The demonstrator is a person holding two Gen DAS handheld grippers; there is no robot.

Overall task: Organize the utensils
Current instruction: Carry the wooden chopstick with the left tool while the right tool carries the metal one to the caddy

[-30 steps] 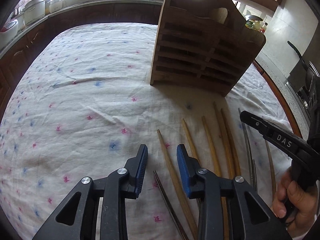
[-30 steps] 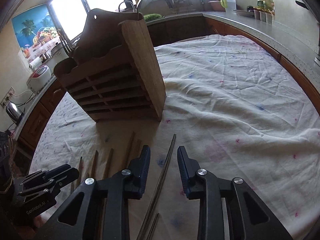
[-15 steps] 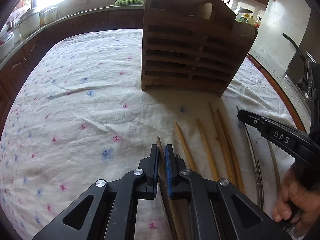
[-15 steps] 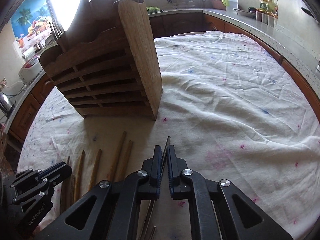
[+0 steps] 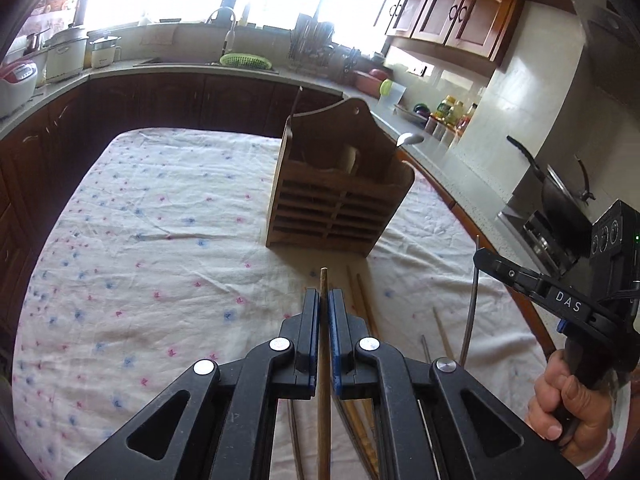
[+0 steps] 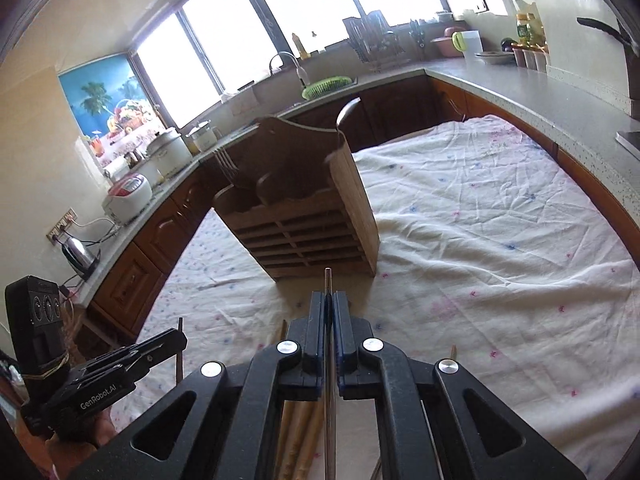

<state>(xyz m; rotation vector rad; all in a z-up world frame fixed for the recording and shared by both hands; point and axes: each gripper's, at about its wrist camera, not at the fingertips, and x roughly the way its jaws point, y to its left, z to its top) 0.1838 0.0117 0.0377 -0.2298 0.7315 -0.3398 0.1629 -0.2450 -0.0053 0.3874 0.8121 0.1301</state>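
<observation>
The table point(image 5: 132, 216), draped in a flowered white cloth, spreads wide and bare to the left of the wooden utensil holder point(image 5: 340, 196); in the right wrist view the cloth point(image 6: 500, 216) runs equally open on the holder's right, out to the rounded table edge and the grey counter point(image 6: 532, 92) beyond. The holder point(image 6: 304, 216) stands upright near the middle of the table, slatted front toward both cameras, with a spoon bowl point(image 5: 410, 139) rising from its right end and fork tines point(image 6: 226, 164) from its left.

The left gripper point(image 5: 324, 302) is clamped on a wooden chopstick point(image 5: 324, 360), whose long axis runs straight ahead between the blue pads, tip poking just past them toward the holder's base. The right gripper point(image 6: 329, 304) grips a metal chopstick point(image 6: 328, 400) the same way (thin, grey, tip aimed at the holder's lower slats). Both grippers are lifted above the cloth and angled down toward the holder, side by side. More wooden chopsticks point(image 5: 362, 300) lie on the cloth beneath, lengthwise toward the holder. The person's right hand point(image 5: 572, 404) wraps its handle at the frame edge.
</observation>
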